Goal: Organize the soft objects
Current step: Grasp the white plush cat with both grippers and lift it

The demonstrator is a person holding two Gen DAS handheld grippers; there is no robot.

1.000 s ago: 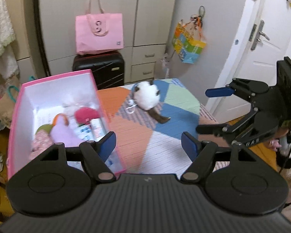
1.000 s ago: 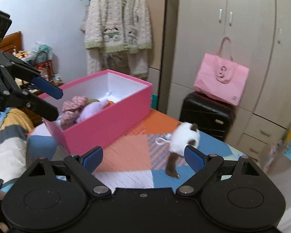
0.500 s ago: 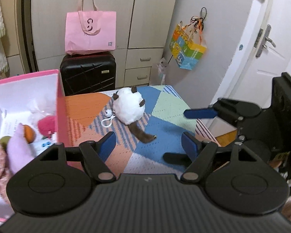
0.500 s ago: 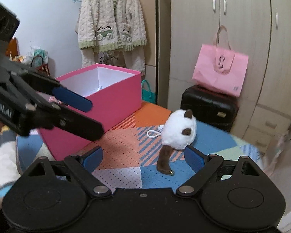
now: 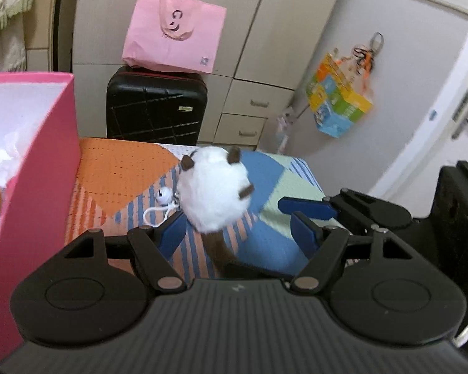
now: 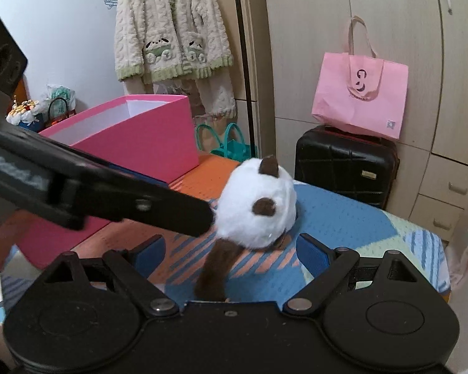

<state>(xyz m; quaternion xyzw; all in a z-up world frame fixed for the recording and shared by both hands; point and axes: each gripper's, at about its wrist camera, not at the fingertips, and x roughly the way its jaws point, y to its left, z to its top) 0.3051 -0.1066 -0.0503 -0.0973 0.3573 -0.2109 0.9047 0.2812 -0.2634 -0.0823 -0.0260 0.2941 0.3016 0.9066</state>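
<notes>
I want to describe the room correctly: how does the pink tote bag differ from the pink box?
The pink tote bag is pale pink with handles and sits on the black suitcase; the pink box is deeper pink, rigid and open-topped, and rests on the patterned cloth. Both are pink containers.

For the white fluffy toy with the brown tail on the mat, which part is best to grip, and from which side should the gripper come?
Probably grip the white plush toy across its round body, not the thin brown tail, which would let it dangle. The body is the widest, softest part and lies free on the patchwork mat. Come from the near side, above the tail, where the open left gripper already straddles it.
</notes>
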